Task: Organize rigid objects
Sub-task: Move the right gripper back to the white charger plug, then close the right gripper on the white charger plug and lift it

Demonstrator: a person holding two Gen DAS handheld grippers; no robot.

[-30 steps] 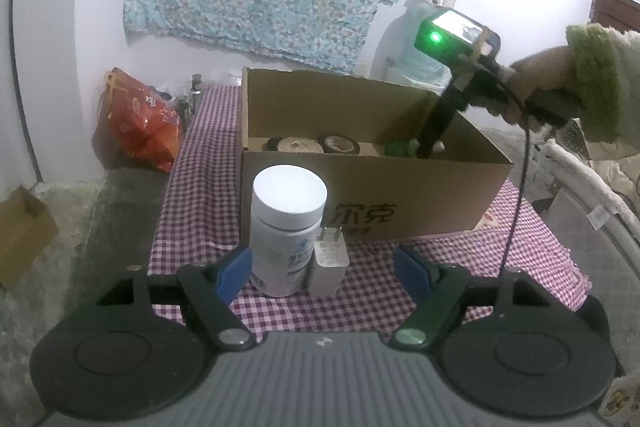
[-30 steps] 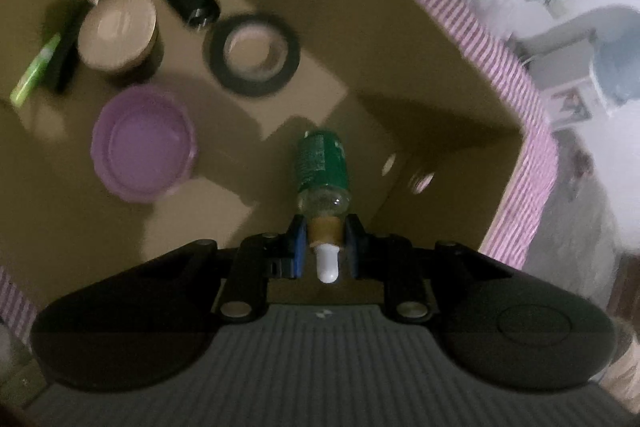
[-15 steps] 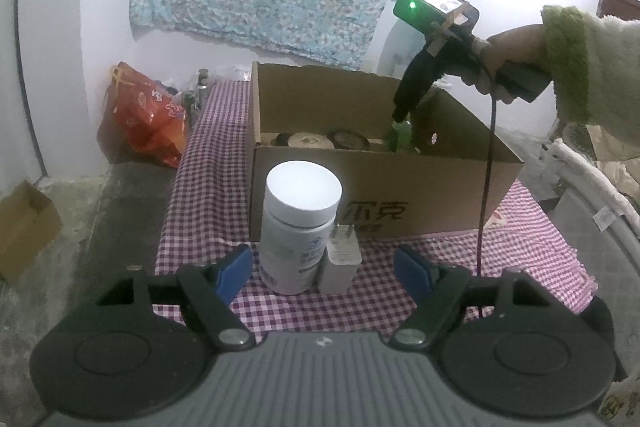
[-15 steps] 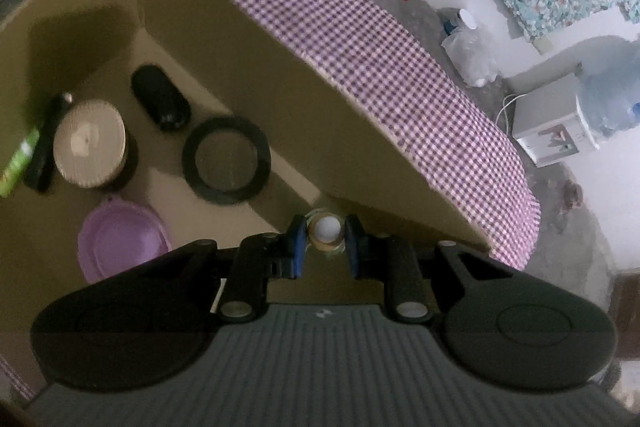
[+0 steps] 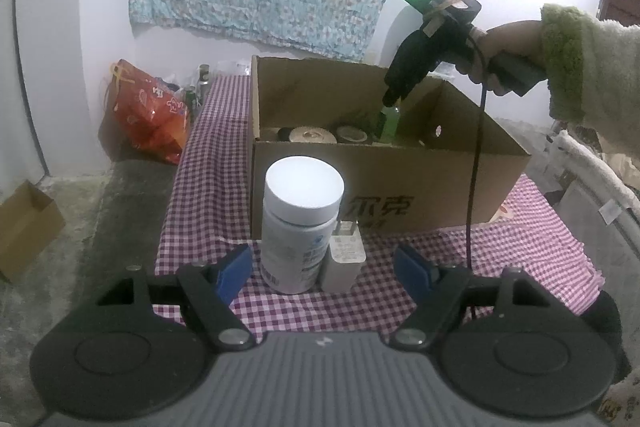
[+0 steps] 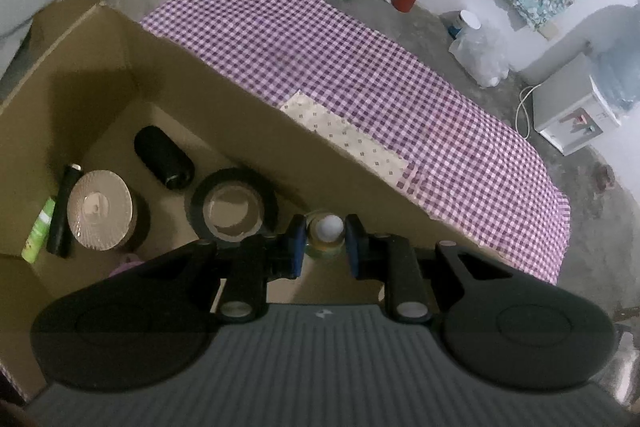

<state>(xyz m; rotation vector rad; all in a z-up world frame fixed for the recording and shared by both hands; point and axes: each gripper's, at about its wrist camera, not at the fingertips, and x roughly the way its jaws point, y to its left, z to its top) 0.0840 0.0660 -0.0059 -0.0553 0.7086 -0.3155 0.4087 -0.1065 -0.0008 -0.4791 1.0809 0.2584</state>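
Observation:
My right gripper (image 6: 325, 247) is shut on the neck of a green bottle (image 6: 326, 233), seen from above with its white cap up. In the left wrist view the green bottle (image 5: 388, 125) stands upright inside the open cardboard box (image 5: 400, 187), near the right wall, under the right gripper (image 5: 394, 95); a hand in a green sleeve holds that gripper. My left gripper (image 5: 324, 271) is open low over the checked cloth. A white pill bottle (image 5: 302, 227) and a white charger plug (image 5: 346, 259) stand between its fingers, untouched.
On the floor of the cardboard box (image 6: 240, 131) lie a black tape roll (image 6: 234, 205), a tan round tub (image 6: 100, 209), a black cylinder (image 6: 164, 157), a black stick (image 6: 62, 211) and a green tube (image 6: 40, 231). An orange bag (image 5: 152, 115) stands beyond the table.
The right gripper has risen and tipped steeper, and the green bottle in it now shows its cap from above. The left gripper has stayed open in place.

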